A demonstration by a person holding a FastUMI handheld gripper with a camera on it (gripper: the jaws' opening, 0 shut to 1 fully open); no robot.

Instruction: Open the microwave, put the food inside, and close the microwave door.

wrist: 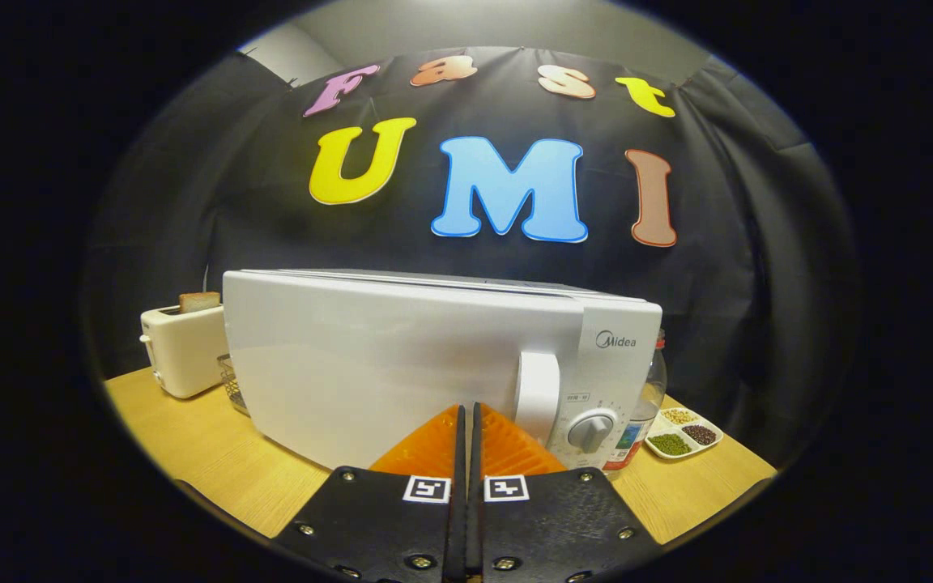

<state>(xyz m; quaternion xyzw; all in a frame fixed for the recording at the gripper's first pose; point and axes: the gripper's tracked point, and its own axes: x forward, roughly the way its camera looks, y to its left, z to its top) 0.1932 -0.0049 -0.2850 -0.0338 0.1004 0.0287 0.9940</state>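
Note:
A white microwave (402,356) stands on the wooden table (191,437), its door closed. The door's white vertical handle (538,397) is on the right side, with a round dial (592,429) beside it. My gripper (466,409) is shut with nothing between its fingers. Its tips sit just in front of the door, a little left of the handle. I see no food near the fingers.
A cream toaster (183,348) with a slice of bread (199,302) stands left of the microwave, a wire basket (233,385) beside it. Right of the microwave are a bottle (645,405) and a white divided dish of beans (683,433).

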